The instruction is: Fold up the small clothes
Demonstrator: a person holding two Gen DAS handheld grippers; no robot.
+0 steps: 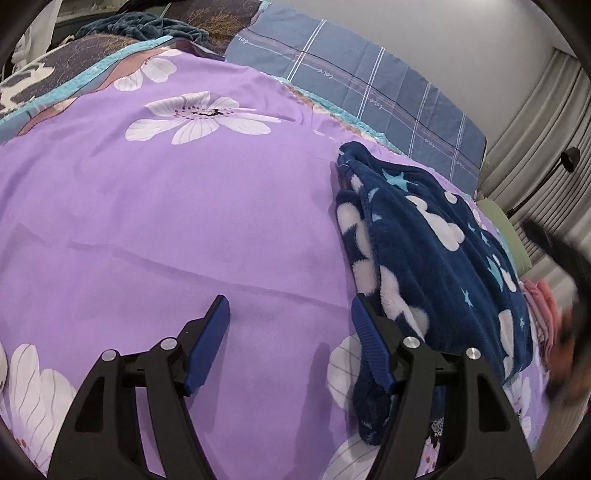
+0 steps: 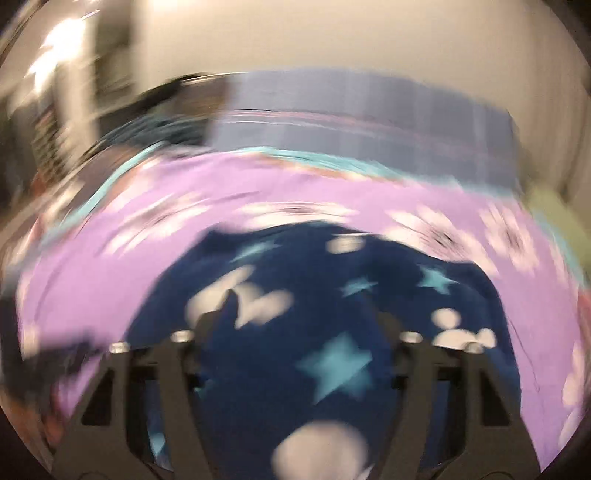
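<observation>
A navy fleece garment (image 1: 436, 251) with white clouds and pale blue stars lies crumpled on the right side of the purple flowered bedsheet (image 1: 177, 206). My left gripper (image 1: 291, 314) is open just above the sheet, holding nothing. Its right finger (image 1: 369, 339) rests against the garment's near left edge. The right wrist view is heavily blurred. There the same garment (image 2: 332, 369) fills the lower middle, and my right gripper (image 2: 306, 310) hangs over it with its fingers wide apart. I see no fold pinched between them.
A blue checked pillow (image 1: 369, 85) lies at the head of the bed, with dark bedding (image 1: 155, 29) behind it. Pink clothes (image 1: 543, 306) and a green item (image 1: 506, 229) sit at the right edge. A dark blurred shape (image 1: 565, 266) is moving there. Grey curtains (image 1: 535, 122) hang beyond.
</observation>
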